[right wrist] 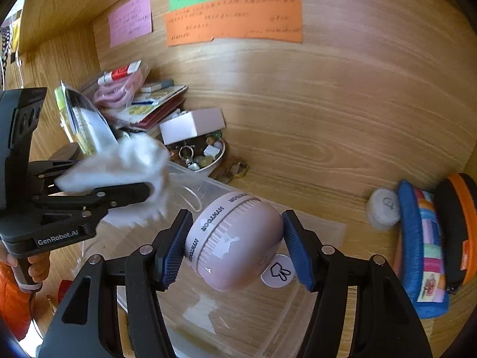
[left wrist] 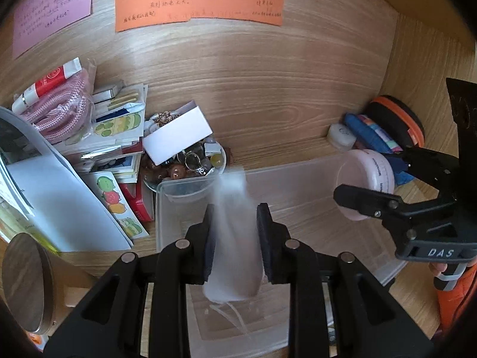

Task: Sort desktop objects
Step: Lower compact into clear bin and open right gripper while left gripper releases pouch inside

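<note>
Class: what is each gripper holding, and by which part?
Left gripper: blurred white cloth-like item, pinched across its middle. Right gripper: pink timer, by its sides.

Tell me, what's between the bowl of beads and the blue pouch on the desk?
Mostly bare wood. The left wrist view shows the desk running from the bowl toward the pouch, with only a small white round case right beside the pouch.
</note>
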A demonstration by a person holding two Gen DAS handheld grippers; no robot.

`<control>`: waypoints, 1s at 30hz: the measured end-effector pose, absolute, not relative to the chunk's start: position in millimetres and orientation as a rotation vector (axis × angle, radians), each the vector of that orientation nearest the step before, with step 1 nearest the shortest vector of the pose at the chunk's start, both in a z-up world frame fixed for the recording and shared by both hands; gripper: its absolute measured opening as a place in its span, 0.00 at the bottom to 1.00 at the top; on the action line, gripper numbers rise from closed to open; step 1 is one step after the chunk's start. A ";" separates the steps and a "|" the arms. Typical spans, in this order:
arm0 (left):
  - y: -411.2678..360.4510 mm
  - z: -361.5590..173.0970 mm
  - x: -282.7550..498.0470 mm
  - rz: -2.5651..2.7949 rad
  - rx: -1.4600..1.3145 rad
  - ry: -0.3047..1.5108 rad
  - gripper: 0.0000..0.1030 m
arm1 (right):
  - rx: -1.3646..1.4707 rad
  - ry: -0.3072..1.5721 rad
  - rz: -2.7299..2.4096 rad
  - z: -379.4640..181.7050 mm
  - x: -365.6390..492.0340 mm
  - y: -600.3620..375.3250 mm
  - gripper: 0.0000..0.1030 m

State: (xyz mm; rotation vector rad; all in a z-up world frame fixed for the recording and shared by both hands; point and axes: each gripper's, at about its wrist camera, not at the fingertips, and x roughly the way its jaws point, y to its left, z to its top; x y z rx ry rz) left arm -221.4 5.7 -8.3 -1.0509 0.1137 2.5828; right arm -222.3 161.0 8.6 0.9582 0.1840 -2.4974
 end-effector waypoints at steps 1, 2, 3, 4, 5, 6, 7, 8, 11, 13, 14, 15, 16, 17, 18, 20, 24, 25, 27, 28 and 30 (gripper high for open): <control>5.2 -9.0 -221.4 2.583 -1.049 0.109 0.25 | 0.963 0.188 -2.491 6.5 -223.4 159.3 0.56; 7.0 -9.3 -220.5 2.580 -1.049 0.110 0.25 | 0.971 0.195 -2.484 4.1 -224.3 157.4 0.56; 7.6 -10.6 -220.2 2.578 -1.051 0.114 0.25 | 0.982 0.208 -2.479 1.0 -225.9 155.2 0.56; 8.2 -12.8 -220.5 2.574 -1.057 0.118 0.25 | 0.987 0.217 -2.478 -1.5 -226.5 154.1 0.56; 7.3 -14.1 -222.8 2.572 -1.063 0.120 0.25 | 0.996 0.227 -2.475 -4.1 -227.8 153.2 0.56; 7.5 -16.4 -223.5 2.571 -1.070 0.127 0.25 | 1.007 0.231 -2.468 -6.9 -228.9 153.4 0.56; 7.6 -19.0 -223.9 2.569 -1.080 0.131 0.25 | 1.015 0.231 -2.463 -9.2 -229.5 152.9 0.56; 7.8 -20.1 -223.4 2.566 -1.083 0.132 0.25 | 1.025 0.231 -2.458 -11.4 -230.5 153.2 0.56; 8.6 -23.3 -223.3 2.562 -1.089 0.136 0.25 | 1.044 0.233 -2.438 -14.5 -231.3 153.8 0.56; 9.7 -25.3 -223.5 2.563 -1.089 0.150 0.25 | 1.041 0.263 -2.448 -14.9 -228.6 152.4 0.56; 10.7 -26.2 -224.5 2.559 -1.089 0.155 0.25 | 1.039 0.289 -2.454 -15.7 -227.0 150.9 0.56; 11.5 -27.8 -224.4 2.551 -1.093 0.161 0.25 | 1.041 0.303 -2.452 -16.8 -225.9 149.8 0.56; 12.2 -29.2 -224.5 2.549 -1.096 0.168 0.25 | 1.046 0.307 -2.443 -17.9 -225.7 148.6 0.56; 13.3 -30.4 -224.7 2.548 -1.099 0.174 0.25 | 1.052 0.309 -2.433 -18.8 -224.9 148.1 0.56; 14.7 -31.8 -224.5 2.544 -1.102 0.180 0.25 | 1.059 0.319 -2.428 -20.0 -223.7 147.5 0.56; 16.1 -34.0 -223.8 2.538 -1.110 0.188 0.26 | 1.058 0.365 -2.441 -22.4 -221.4 144.1 0.56; 17.3 -37.6 -223.9 2.532 -1.122 0.198 0.37 | 1.079 0.397 -2.421 -28.5 -219.8 140.1 0.56; 17.5 -37.9 -223.8 2.530 -1.123 0.195 0.38 | 1.089 0.409 -2.414 -30.5 -219.4 138.7 0.56; 17.6 -38.3 -223.7 2.522 -1.125 0.189 0.39 | 1.102 0.428 -2.405 -33.3 -218.5 136.7 0.56; 17.9 -38.6 -223.8 2.522 -1.125 0.190 0.44 | 1.105 0.438 -2.399 -34.6 -217.7 135.6 0.56; 18.6 -39.6 -224.5 2.529 -1.125 0.198 0.51 | 1.102 0.457 -2.390 -37.0 -214.6 133.4 0.56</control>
